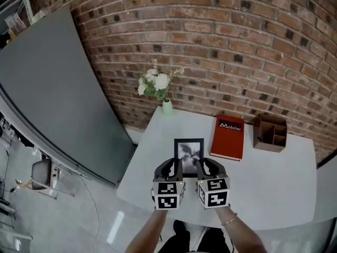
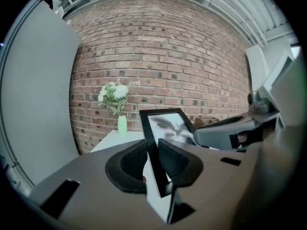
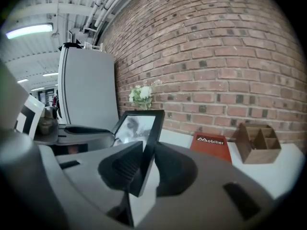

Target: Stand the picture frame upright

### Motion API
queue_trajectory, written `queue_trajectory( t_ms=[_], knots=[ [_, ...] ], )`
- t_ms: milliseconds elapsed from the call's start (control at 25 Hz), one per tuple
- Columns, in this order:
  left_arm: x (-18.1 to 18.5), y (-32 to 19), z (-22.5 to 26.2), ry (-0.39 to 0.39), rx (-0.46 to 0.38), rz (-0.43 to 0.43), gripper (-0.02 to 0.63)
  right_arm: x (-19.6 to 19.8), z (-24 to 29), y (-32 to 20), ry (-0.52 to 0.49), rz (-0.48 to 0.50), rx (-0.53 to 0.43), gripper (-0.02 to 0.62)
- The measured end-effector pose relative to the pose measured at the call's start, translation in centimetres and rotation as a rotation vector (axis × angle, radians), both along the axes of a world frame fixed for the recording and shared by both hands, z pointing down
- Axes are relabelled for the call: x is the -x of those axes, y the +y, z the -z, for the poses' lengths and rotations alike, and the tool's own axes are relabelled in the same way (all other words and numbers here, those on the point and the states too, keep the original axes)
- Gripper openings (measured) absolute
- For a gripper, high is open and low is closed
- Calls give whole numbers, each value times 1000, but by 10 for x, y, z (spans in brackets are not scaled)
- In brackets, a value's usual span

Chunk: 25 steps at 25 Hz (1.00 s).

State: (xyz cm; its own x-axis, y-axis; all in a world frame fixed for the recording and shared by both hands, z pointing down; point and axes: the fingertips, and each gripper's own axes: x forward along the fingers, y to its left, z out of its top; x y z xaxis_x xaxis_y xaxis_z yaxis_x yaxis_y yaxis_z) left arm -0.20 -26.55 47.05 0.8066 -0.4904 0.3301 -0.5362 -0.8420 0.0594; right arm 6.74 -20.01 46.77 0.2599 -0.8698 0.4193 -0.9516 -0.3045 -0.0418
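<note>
Red brick wall (image 1: 237, 46) backs the pale grey worktop (image 1: 274, 183) in front of you. Your left hand-held gripper (image 2: 152, 158) is clenched on the left edge of the black rectangular picture frame (image 2: 165, 123), with its two dark pads pressing the moulding from front and back near the lower corner. Your right hand-held gripper (image 3: 143, 162) is clamped the same way on the frame's right edge, so you hold the frame between the two.

The frame is tipped up off flat. Its top leans away from you toward the wall, and the grey-toned photo faces you. It sits over the front middle of the worktop, close to the edge nearest you. You cannot tell from these views whether its bottom edge touches the surface.

Just beyond the frame and to its right, a red hardcover book (image 1: 228, 137) with white lettering lies flat, near the frame but apart from it. Further right stands a brown wooden desk organiser (image 1: 270, 133) with open compartments. At the back left corner, a slim pale green vase (image 1: 167, 107) of white flowers stands close to the wall. A tall grey panel (image 1: 47, 88) rises to the left of the worktop.
</note>
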Motion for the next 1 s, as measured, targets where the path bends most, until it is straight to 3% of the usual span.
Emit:
queue_trajectory(
  t_ms=[400, 1000],
  knots=[
    [-30, -15, 2, 6, -12, -143, 66, -19, 5, -6, 23, -109, -1, 80],
    [-94, -55, -1, -14, -17, -217, 67, -76, 2, -43, 22, -168, 14, 80]
  ],
)
